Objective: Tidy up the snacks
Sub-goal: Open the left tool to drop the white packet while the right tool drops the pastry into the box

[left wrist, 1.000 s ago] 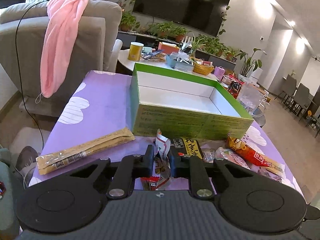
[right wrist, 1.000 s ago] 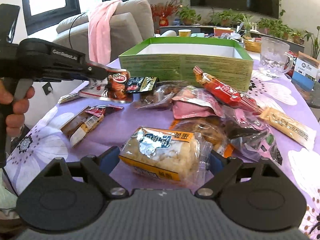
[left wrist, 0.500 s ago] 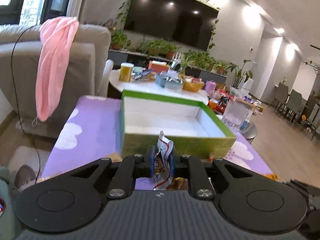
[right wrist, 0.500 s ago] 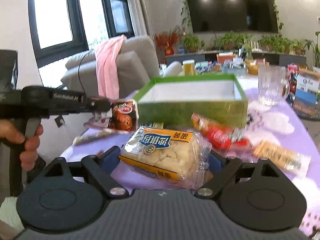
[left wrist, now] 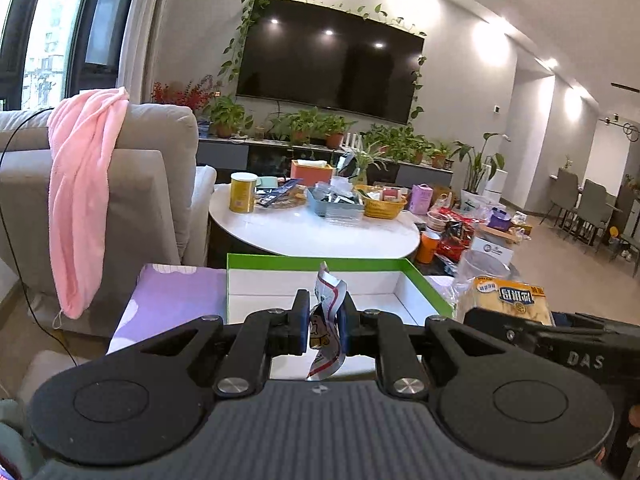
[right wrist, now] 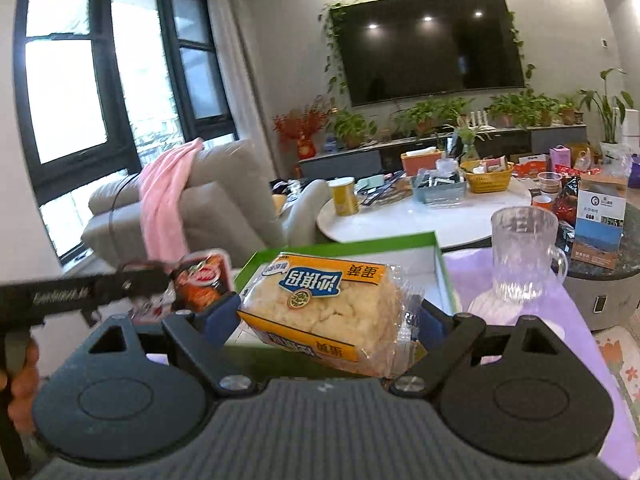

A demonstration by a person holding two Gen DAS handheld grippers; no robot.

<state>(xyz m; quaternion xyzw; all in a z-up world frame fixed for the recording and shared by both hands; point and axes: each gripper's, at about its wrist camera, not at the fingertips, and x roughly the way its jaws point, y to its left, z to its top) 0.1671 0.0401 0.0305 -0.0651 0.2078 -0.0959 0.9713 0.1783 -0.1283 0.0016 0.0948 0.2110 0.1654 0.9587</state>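
My left gripper (left wrist: 325, 326) is shut on a small red-and-white snack packet (left wrist: 326, 328) and holds it above the near edge of the open green box (left wrist: 316, 262) with a white inside. My right gripper (right wrist: 324, 320) is shut on a yellow-labelled cake pack (right wrist: 320, 304), held up over the same box (right wrist: 348, 242). The left gripper with its packet (right wrist: 200, 280) shows at the left of the right wrist view. The cake pack (left wrist: 506, 300) and right gripper show at the right of the left wrist view.
A glass mug (right wrist: 522, 256) stands on the purple tablecloth (right wrist: 476, 276) right of the box. A grey armchair (left wrist: 152, 192) with a pink towel (left wrist: 80, 200) is to the left. A cluttered white round table (left wrist: 312, 232) stands behind the box.
Both grippers have risen from the table with their snacks and moved forward over the green box. The loose snacks on the tablecloth have dropped out of view.
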